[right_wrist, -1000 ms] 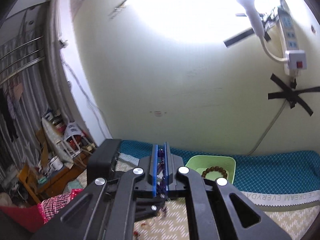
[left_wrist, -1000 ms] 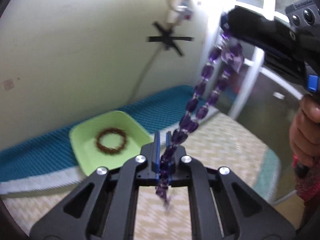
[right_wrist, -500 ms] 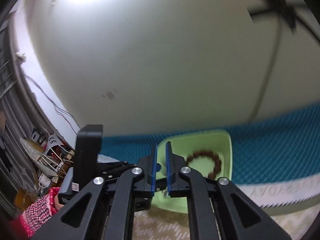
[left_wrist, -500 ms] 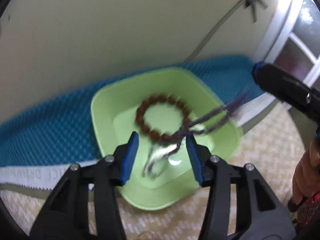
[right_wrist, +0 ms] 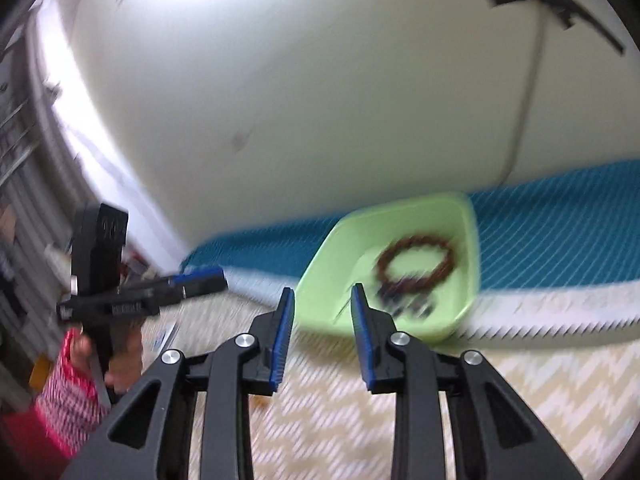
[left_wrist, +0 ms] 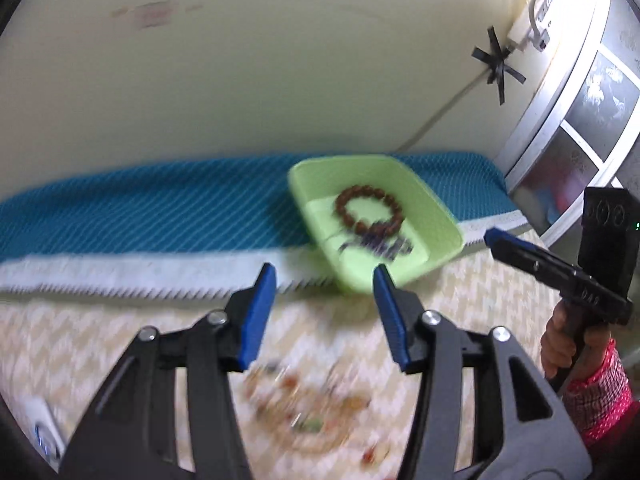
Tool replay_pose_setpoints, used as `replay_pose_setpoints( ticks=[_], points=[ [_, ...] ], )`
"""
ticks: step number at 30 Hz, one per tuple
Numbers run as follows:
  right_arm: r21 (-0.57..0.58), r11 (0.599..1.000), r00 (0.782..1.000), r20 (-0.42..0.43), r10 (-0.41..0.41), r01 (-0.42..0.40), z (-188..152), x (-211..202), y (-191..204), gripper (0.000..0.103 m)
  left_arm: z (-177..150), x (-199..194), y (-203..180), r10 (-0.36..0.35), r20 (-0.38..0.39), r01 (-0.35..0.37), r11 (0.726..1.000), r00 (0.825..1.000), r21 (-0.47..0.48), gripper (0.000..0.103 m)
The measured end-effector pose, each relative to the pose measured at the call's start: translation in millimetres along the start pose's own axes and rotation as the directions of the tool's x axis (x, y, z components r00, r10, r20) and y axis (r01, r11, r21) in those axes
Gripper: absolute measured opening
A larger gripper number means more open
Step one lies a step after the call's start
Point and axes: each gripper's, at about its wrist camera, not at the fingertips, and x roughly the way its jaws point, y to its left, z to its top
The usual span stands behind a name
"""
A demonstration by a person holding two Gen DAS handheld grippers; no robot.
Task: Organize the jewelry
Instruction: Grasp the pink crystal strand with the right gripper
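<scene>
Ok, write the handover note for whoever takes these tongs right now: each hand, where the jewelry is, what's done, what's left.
Left tongs: open, nothing between the pads, in front of the green tray.
Right tongs: jaws have just been opening, a narrow gap, nothing held, just short of the tray's near rim.
Tray: on the bed, holds the brown bead bracelet and the purple bead necklace, which lies at the bracelet's near edge.
Done: purple necklace is in the tray.
Left: a blurred scatter of small jewelry lies on the zigzag sheet under the left tongs; pick it up and put it in the tray.
</scene>
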Motion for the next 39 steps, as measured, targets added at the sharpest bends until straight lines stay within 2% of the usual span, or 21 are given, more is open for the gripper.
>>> replay_pose_setpoints(
  ticks=[2,5,8,12,14,16,17,18,19,20,21,24,30,32,34,38,39],
  points=[
    [-0.039,0.999,0.995,-0.092,0.024,-0.028,-19,17,18,0.011,-25,-9,13,0.017,-0.018,-0.018,0.999,1.000,-0.029,0.048],
    [-0.099,0.994,0.975,-0.220,0.028,-0.051,-44,51,44,0.011,-57,-16,29,0.022,-0.037,-0.025,0.997,0.999,-0.076,0.048],
    [-0.127,0.991,0.957,-0.289,0.009,-0.048,-58,80,60,0.009,-87,-23,40,0.025,-0.057,-0.032,0.992,0.998,-0.120,0.048],
    [-0.165,0.986,0.954,-0.293,-0.059,0.010,-56,105,69,0.009,-103,-13,39,0.005,-0.081,-0.015,0.992,0.997,-0.125,0.048],
    [-0.139,0.990,0.948,-0.311,-0.070,0.028,-51,117,64,0.009,-105,0,35,-0.017,-0.108,0.004,0.993,0.994,-0.119,0.048],
    [-0.131,0.991,0.939,-0.335,-0.076,0.034,-50,126,63,0.009,-104,14,29,0.015,-0.117,-0.024,0.996,0.993,-0.081,0.048],
    [-0.169,0.984,0.932,-0.347,-0.106,0.049,-56,132,63,0.008,-104,20,27,0.045,-0.121,-0.052,0.997,0.992,-0.060,0.047],
    [-0.198,0.978,0.936,-0.328,-0.125,0.061,-59,131,66,0.000,-105,24,24,0.082,-0.115,-0.086,0.996,0.990,-0.031,0.044],
    [-0.214,0.975,0.933,-0.336,-0.132,0.060,-63,130,65,0.000,-107,23,24,0.109,-0.107,-0.111,0.994,0.988,-0.011,0.028],
    [-0.213,0.975,0.933,-0.333,-0.134,0.064,-66,123,63,0.000,-108,22,26,0.124,-0.108,-0.124,0.992,0.986,-0.002,0.021],
    [-0.228,0.970,0.933,-0.323,-0.159,0.087,-71,112,62,0.000,-109,18,32,0.119,-0.115,-0.122,0.992,0.986,-0.020,0.020],
    [-0.209,0.967,0.934,-0.295,-0.201,0.142,-81,79,44,0.000,-116,2,55,0.160,-0.120,-0.169,0.983,0.980,-0.072,0.019],
    [-0.103,0.984,0.945,-0.280,-0.171,0.148,-112,10,16,0.000,-137,-33,77,0.178,-0.112,-0.192,0.973,0.978,-0.130,0.020],
    [-0.070,0.986,0.948,-0.274,-0.164,0.151,-119,-3,13,0.000,-139,-47,78,0.162,-0.090,-0.175,0.973,0.983,-0.153,0.023],
    [-0.068,0.986,0.950,-0.266,-0.163,0.150,-125,-11,15,0.000,-137,-61,71,0.139,-0.050,-0.145,0.976,0.989,-0.160,0.034],
    [-0.085,0.989,0.963,-0.230,-0.139,0.123,-119,-16,25,0.000,-124,-72,38,0.092,0.003,-0.092,0.992,0.996,-0.089,0.036],
    [-0.095,0.988,0.965,-0.222,-0.141,0.122,-115,-15,27,0.000,-119,-71,24,0.069,0.009,-0.069,0.997,0.998,-0.046,0.036]
  ],
)
